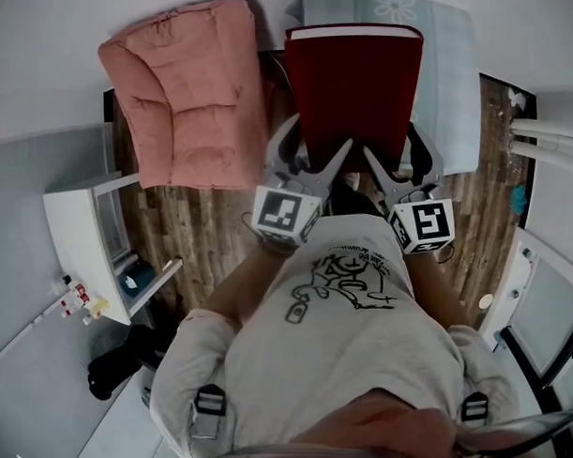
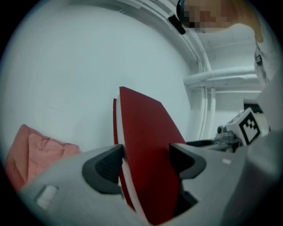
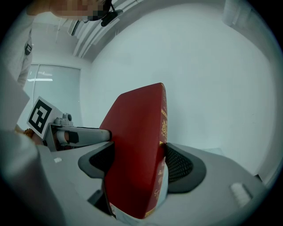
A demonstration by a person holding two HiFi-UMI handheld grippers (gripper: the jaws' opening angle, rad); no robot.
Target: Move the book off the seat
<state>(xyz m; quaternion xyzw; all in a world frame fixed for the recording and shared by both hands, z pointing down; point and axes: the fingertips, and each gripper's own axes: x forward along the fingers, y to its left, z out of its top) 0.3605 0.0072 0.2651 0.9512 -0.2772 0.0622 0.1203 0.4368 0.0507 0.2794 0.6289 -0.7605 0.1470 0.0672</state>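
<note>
A thick dark-red hardback book (image 1: 356,80) is held in the air in front of my chest, its white page edge turned away from me. My left gripper (image 1: 314,149) is shut on the book's near left part. My right gripper (image 1: 398,158) is shut on its near right part. In the left gripper view the book (image 2: 148,145) stands on edge between the pads of the left gripper (image 2: 143,161), both pressing on its covers. In the right gripper view the right gripper (image 3: 138,164) clamps the book (image 3: 135,141), with its gold-lettered spine facing right.
A pink padded seat (image 1: 193,95) lies on the wooden floor (image 1: 197,231) at the upper left. A pale blue cushion (image 1: 447,67) with a flower print lies behind the book on the right. A white shelf unit (image 1: 80,240) stands on the left, white rails (image 1: 546,139) on the right.
</note>
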